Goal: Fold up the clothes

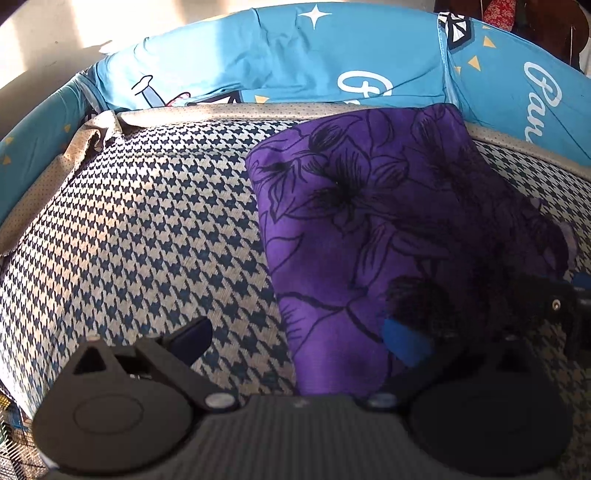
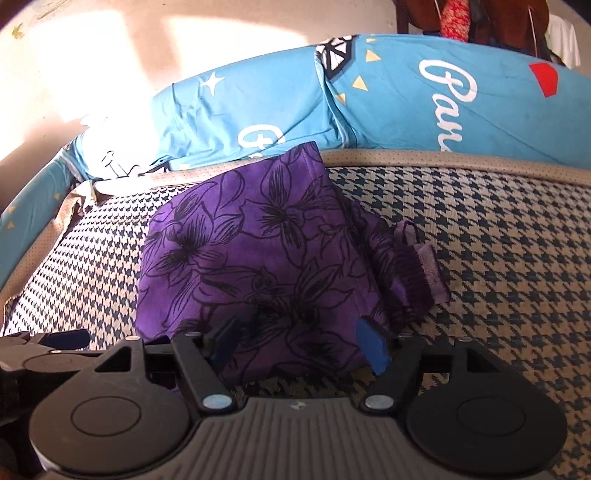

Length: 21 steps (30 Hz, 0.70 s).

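A folded purple garment (image 1: 369, 221) (image 2: 251, 258) with black flower outlines lies on the houndstooth bed cover (image 1: 147, 240) (image 2: 498, 258). A ribbed waistband end (image 2: 417, 277) sticks out at its right side. My left gripper (image 1: 299, 339) stands open over the garment's near left edge, its right finger above the cloth and its left finger above the cover. My right gripper (image 2: 299, 345) is open too, with the garment's near edge lying loose between its blue pads (image 2: 373, 349). Each gripper shows at the edge of the other's view.
Two blue pillows with white lettering (image 1: 332, 62) (image 2: 424, 99) lie along the far edge of the bed, against a sunlit wall (image 2: 110, 55). A beige dotted border (image 1: 221, 110) rims the cover. Dark furniture (image 2: 480, 18) stands at the top right.
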Motion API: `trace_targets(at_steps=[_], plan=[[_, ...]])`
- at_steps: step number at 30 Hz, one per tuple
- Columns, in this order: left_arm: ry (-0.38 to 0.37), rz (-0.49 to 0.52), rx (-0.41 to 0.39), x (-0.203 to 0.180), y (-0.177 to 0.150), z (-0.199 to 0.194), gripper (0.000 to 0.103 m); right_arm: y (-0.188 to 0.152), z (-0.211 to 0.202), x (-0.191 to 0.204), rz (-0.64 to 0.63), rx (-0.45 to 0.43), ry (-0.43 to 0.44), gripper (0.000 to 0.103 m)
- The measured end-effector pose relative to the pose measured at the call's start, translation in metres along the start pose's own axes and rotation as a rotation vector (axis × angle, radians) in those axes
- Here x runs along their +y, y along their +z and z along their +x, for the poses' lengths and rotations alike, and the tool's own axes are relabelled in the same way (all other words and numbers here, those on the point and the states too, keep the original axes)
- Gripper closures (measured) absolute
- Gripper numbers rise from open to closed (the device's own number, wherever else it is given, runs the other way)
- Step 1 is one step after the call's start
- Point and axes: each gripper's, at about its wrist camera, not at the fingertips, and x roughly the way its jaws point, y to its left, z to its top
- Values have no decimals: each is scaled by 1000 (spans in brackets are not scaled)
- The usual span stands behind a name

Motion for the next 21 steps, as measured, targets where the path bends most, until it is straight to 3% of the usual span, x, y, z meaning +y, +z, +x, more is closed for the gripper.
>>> trace_targets(at_steps=[7,21], plan=[[-18,-10,1,2,-14,-9,0,-7,-8,4,-50,17,-50,28],[-25,-30,9,8,-34,-14,0,-33,-17,1,-28,101,-157,23]])
